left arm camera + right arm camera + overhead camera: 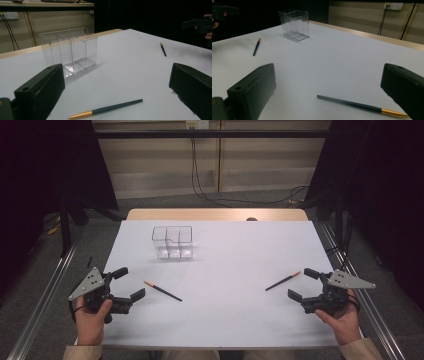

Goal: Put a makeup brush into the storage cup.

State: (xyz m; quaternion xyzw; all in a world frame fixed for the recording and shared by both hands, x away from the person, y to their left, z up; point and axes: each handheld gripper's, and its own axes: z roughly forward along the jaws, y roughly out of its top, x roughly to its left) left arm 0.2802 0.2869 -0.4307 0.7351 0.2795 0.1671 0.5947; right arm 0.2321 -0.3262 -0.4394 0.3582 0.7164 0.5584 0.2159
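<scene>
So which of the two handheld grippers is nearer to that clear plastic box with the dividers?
Left. The left gripper sits below and to the left of the clear plastic divided box; the right gripper waits much farther off, near the table's right edge.

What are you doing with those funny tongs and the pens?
A person sits at a white table with tongs in each hand. The left tongs and right tongs are both wide open and hold nothing. One dark pen with a gold end lies on the table just in front of the left tongs, and another pen lies in front of the right ones. Farther back stands a clear plastic holder with empty compartments.
</scene>
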